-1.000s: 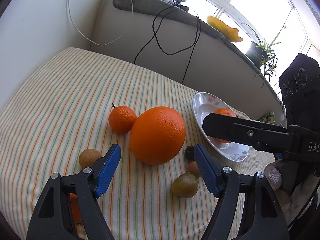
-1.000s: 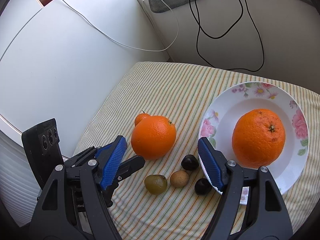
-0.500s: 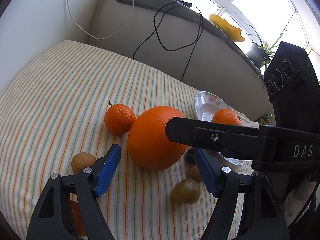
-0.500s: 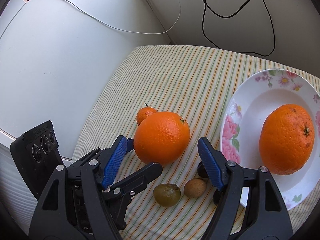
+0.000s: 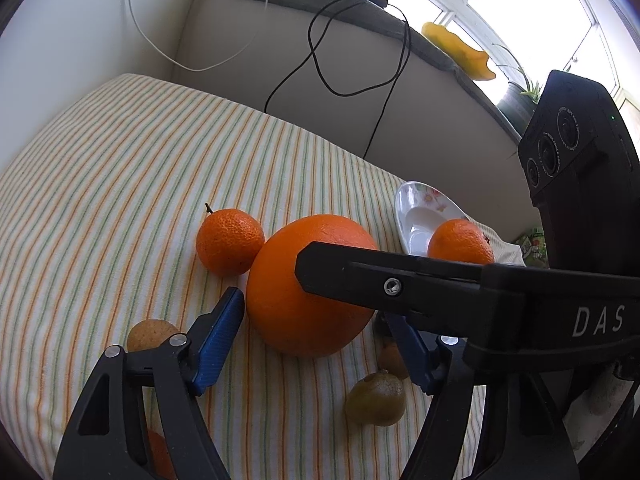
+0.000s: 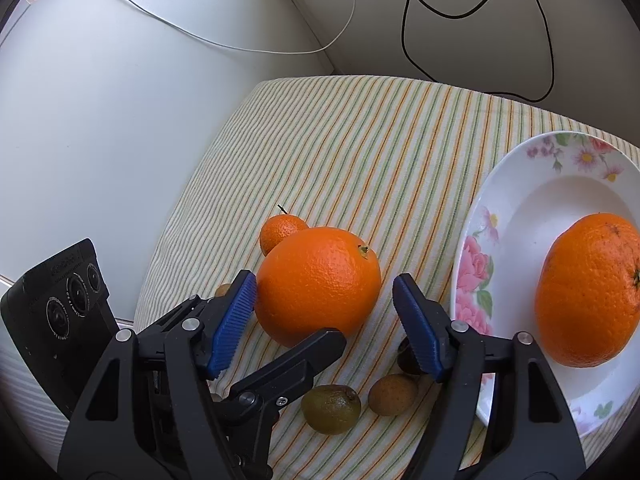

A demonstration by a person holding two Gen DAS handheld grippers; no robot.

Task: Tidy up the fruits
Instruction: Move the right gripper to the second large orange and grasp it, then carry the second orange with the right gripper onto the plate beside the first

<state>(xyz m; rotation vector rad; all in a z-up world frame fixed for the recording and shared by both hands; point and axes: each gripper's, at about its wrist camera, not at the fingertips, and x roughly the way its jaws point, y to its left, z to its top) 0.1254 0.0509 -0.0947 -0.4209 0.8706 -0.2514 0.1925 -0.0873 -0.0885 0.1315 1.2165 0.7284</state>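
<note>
Left view: your right tool's black finger (image 5: 400,280) hides part of the big orange (image 5: 296,292). Your left tool (image 5: 316,340), jaws just narrowing, brackets it untouched. Right view: right tool (image 6: 326,320) gapes around that orange, gripping nothing. Right, the plate (image 6: 500,232) holds another orange (image 6: 588,288).

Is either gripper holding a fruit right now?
Nothing is held. Both grippers' jaws stand open around the big orange on the cloth, closing in, pads not yet pressing it.

Left gripper (image 5: 314,332): black plastic arms, ribbed blue pads (image 5: 218,338), silver screws. Right gripper (image 6: 325,322): same build, white "DAS" lettering, black three-lens camera block behind it.
</note>
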